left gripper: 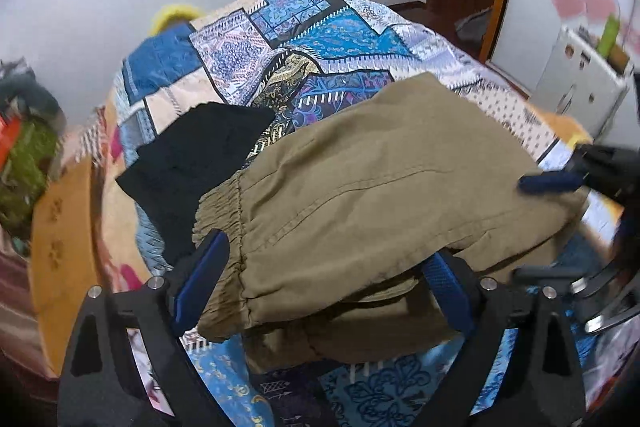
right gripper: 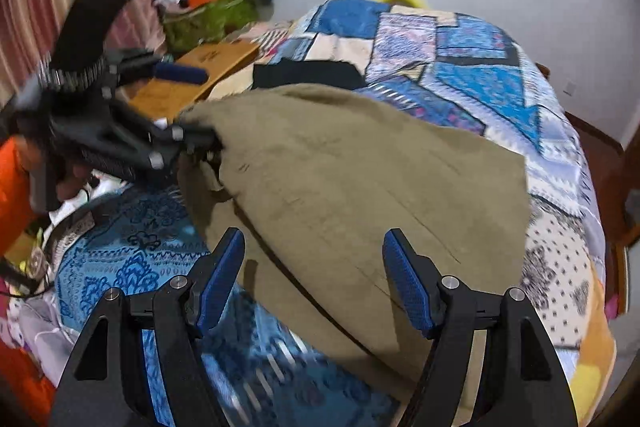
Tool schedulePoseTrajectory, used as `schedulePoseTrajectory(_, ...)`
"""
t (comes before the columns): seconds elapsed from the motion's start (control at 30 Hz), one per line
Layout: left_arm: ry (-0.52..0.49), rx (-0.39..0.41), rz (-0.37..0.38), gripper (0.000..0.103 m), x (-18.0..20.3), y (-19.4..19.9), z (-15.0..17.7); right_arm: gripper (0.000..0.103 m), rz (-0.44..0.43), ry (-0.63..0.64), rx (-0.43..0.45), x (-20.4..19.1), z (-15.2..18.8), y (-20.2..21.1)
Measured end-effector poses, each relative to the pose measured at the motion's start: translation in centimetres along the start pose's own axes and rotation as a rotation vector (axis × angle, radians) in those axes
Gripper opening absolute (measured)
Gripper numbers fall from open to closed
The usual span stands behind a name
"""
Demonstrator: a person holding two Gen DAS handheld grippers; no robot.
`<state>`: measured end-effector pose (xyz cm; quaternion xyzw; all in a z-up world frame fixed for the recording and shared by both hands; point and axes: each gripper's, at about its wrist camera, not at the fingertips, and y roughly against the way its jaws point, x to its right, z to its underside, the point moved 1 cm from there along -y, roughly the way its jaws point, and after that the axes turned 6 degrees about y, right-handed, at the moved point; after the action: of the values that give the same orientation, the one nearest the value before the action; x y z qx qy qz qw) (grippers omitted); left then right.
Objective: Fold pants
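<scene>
While both sets of fingers stand apart, the fold is mid-step.
Left gripper (left gripper: 324, 279) straddles the elastic-waist end of the pants (left gripper: 380, 179) without clamping; right gripper (right gripper: 314, 283) hovers spread over the opposite end. Olive woven cloth with stitched seams and a gathered waistband lies doubled on the patchwork bedspread (left gripper: 304, 39), beside a black garment (left gripper: 192, 155). Next move, by judgement: close on an edge and carry it across.

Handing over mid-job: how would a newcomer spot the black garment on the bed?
Start at the patchwork bedspread. The large khaki pants lie across its near half; the black garment lies flat just beyond their elastic waistband. It is the only plain dark cloth there, smaller than the pants.
</scene>
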<state>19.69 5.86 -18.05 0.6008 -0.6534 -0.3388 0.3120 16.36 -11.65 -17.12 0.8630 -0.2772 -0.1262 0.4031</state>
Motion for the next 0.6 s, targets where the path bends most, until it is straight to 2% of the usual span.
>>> schedulePoseTrajectory(0.03, 0.009, -0.004, 0.006, 0.095, -0.1, 0.1, -0.1, 0.064, 0.010, 0.020, -0.003, -0.2, -0.2, -0.3)
schedulePoseTrajectory(0.07, 0.012, -0.007, 0.011, 0.095, 0.0, 0.2, -0.1, 0.053, 0.033, 0.044, -0.002, -0.4, -0.3, -0.6)
schedulePoseTrajectory(0.1, 0.010, -0.007, 0.013, 0.095, 0.0, 0.3, 0.0, 0.047, 0.051, 0.057, 0.000, -0.4, -0.4, -0.8)
schedulePoseTrajectory(0.17, -0.002, -0.005, 0.020, 0.095, 0.3, 0.5, 0.5, 0.029, 0.045, 0.049, 0.010, 0.0, -0.6, -0.7)
schedulePoseTrajectory(0.23, -0.013, -0.007, 0.031, 0.095, 0.6, 0.7, 1.1, 0.018, 0.042, 0.024, 0.040, 0.5, -0.7, -0.2)
schedulePoseTrajectory(0.37, -0.046, -0.009, 0.023, 0.095, 1.3, 0.5, 2.4, 0.011, 0.051, -0.001, 0.089, 0.9, -0.9, 1.1)
schedulePoseTrajectory(0.5, -0.077, -0.017, 0.009, 0.095, 2.1, -0.1, 3.0, 0.010, 0.047, -0.032, 0.115, 1.2, -1.2, 1.5)
schedulePoseTrajectory(0.6, -0.105, 0.003, -0.035, 0.095, 2.8, -0.4, 3.1, 0.009, 0.031, -0.072, 0.133, 1.7, -1.4, 1.7)
